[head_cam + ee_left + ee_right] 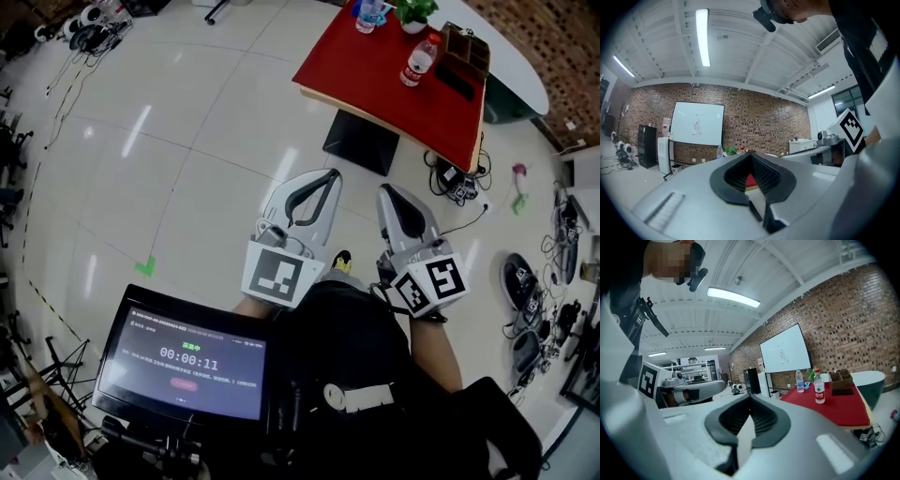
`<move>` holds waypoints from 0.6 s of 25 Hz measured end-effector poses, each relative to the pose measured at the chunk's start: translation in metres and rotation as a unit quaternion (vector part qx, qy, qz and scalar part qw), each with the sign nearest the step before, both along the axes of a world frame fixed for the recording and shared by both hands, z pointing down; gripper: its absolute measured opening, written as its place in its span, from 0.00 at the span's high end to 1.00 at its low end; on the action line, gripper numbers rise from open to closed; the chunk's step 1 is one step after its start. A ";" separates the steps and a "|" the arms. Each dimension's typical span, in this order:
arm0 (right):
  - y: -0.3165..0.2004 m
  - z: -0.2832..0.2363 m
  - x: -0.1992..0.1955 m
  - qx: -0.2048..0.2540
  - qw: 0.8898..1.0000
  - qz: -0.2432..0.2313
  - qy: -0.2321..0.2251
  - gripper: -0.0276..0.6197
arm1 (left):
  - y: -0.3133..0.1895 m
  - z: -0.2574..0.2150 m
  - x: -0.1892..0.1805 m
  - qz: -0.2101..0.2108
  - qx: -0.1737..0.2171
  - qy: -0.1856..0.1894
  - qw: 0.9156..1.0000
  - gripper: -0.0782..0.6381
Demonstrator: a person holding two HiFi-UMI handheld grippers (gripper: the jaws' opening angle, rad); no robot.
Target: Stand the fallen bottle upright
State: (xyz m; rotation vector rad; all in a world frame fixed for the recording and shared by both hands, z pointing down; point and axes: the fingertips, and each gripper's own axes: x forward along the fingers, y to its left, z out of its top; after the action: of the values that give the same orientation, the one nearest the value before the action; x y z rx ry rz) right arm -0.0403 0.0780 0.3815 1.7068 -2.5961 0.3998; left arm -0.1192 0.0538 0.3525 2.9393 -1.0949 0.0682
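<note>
Bottle (419,61), red label, on red table (375,89), well ahead of left gripper (330,176) and right gripper (386,191). Left gripper view: jaws closed, nothing between. Right gripper view: jaws closed, empty; bottle stands upright, ahead-right, well apart.

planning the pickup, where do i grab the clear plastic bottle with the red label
Probably around its labelled middle, jaws level, coming from the red table's bare near side: the clear red-labelled bottle stands upright, with a brown wooden box crowding its right.
</note>
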 end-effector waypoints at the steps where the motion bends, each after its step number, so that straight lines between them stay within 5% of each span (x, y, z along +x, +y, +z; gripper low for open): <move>1: -0.001 -0.002 -0.001 0.002 1.000 -0.001 -0.002 0.95 | 0.000 -0.001 0.001 0.002 0.000 -0.003 1.000 0.89; 15: -0.001 0.002 0.040 0.012 1.000 -0.016 -0.013 0.95 | 0.008 -0.001 0.049 0.004 0.008 -0.020 1.000 0.89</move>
State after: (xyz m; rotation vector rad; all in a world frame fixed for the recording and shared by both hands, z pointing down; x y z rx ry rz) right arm -0.0007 0.0769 0.3836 1.6748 -2.6538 0.3957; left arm -0.0698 0.0613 0.3513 2.9698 -1.0934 0.1185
